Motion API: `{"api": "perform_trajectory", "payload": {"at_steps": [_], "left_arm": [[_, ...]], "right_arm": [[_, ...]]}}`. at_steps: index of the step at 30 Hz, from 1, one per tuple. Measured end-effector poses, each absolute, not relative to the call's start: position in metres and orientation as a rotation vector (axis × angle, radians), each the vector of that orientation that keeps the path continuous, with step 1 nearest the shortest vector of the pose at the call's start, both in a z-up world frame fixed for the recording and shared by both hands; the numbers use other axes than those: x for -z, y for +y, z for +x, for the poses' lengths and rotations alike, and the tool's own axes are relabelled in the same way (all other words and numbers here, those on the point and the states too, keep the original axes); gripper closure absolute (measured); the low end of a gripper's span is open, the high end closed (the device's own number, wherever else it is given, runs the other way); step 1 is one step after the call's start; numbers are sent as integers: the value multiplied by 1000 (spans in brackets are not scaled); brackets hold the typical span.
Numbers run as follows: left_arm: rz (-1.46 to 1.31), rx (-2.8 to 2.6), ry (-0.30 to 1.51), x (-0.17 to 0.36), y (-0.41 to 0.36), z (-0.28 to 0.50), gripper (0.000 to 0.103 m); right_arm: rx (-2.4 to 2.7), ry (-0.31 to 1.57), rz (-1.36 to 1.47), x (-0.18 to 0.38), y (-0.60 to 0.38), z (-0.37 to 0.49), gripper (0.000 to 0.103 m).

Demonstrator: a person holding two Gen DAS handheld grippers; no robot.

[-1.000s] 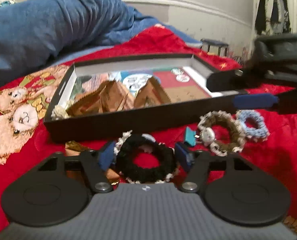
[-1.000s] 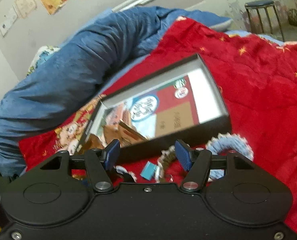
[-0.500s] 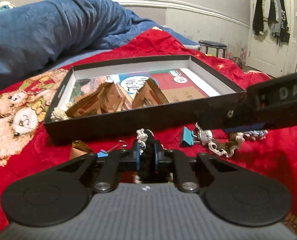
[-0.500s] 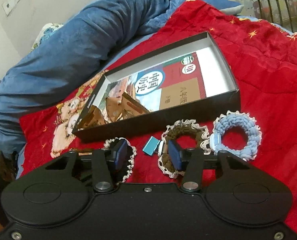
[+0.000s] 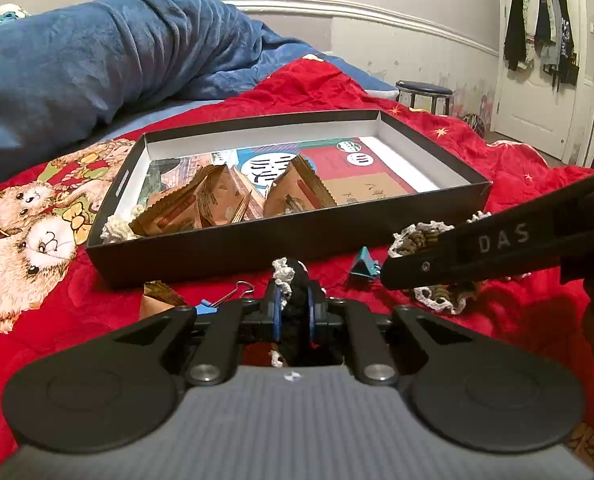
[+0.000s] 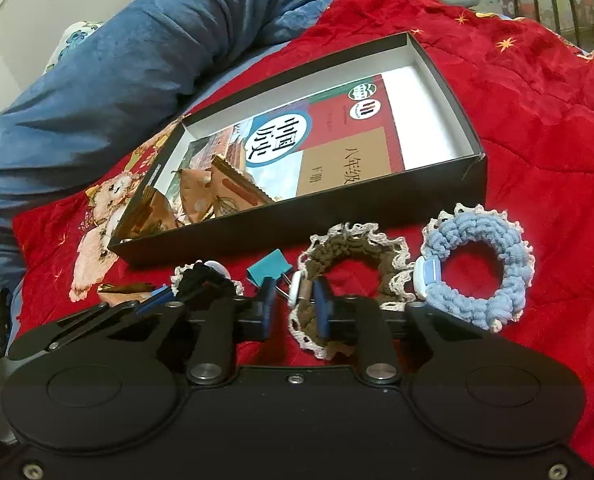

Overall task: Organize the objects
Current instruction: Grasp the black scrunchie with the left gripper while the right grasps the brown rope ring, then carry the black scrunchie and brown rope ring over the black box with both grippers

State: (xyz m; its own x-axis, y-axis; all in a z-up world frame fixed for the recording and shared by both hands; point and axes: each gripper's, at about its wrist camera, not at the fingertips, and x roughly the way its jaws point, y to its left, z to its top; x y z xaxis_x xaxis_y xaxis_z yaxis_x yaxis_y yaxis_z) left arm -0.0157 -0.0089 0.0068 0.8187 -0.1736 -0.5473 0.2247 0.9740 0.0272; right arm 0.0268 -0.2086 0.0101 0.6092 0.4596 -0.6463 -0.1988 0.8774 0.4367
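My left gripper (image 5: 293, 314) is shut on a black crochet scrunchie (image 5: 295, 280) on the red blanket, just in front of the black box (image 5: 257, 248); it also shows in the right wrist view (image 6: 205, 280). My right gripper (image 6: 295, 310) is narrowly open around the near edge of a brown scrunchie (image 6: 353, 248), its pads close on either side of the band. A light blue scrunchie (image 6: 481, 264) lies to the right. The box holds a textbook (image 6: 337, 140) and brown paper packets (image 5: 217, 200).
A teal binder clip (image 6: 267, 270) lies between the black and brown scrunchies. A blue binder clip (image 5: 221, 300) and a loose brown packet (image 5: 159, 300) lie left of my left gripper. A blue duvet (image 5: 97, 64) lies behind the box. A stool (image 5: 423, 94) stands past the bed.
My left gripper closed on the black scrunchie. My right gripper came down over the brown scrunchie and narrowed its jaws around its edge.
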Motion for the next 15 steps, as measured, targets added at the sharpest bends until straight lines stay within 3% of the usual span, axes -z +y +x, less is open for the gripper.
{"api": "perform_trajectory", "payload": {"at_steps": [15], "left_arm": [[71, 215, 564, -8, -7, -16, 88]], "right_arm": [[-392, 757, 469, -19, -227, 21, 90]]}}
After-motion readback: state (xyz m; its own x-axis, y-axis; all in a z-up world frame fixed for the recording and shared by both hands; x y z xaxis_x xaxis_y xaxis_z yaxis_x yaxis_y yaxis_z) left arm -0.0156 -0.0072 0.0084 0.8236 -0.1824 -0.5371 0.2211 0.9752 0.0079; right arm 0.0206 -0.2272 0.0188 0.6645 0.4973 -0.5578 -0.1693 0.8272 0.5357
